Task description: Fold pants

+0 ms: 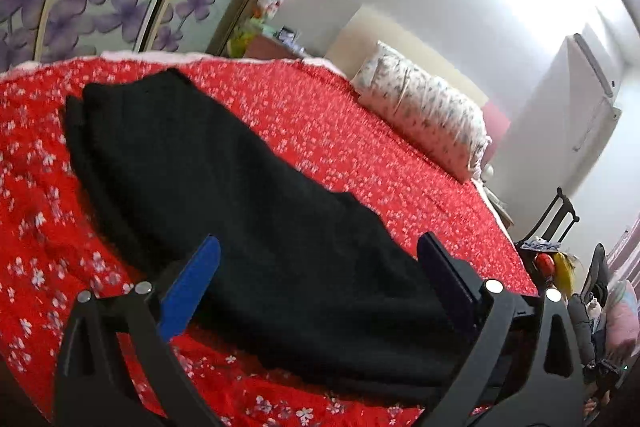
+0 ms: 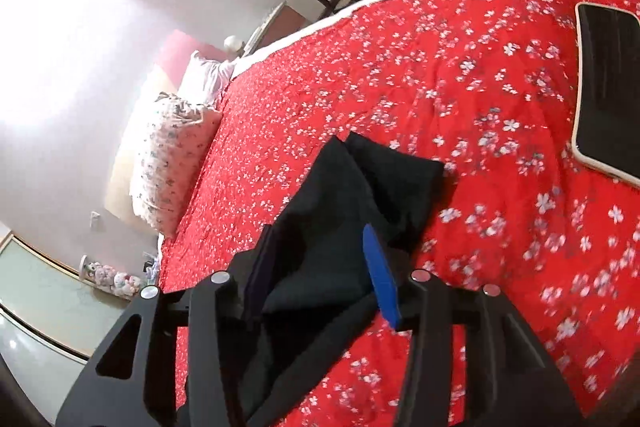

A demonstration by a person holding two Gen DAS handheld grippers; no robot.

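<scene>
Both grippers, left (image 1: 318,259) and right (image 2: 320,259), hang open over black pants (image 1: 224,187) lying folded lengthwise on the bed (image 1: 360,131); nothing gripped. Next, I'd guess: grab one end, fold across.

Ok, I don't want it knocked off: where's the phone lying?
The phone shows only in the right wrist view, at its right edge, flat on the red floral bedspread, apart from the black pants.

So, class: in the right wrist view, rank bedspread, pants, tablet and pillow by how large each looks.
1. Bedspread
2. Pants, though nearness to the camera enlarges them
3. Tablet and pillow look alike in size; the tablet is cut off by the frame, so unranked.
</scene>
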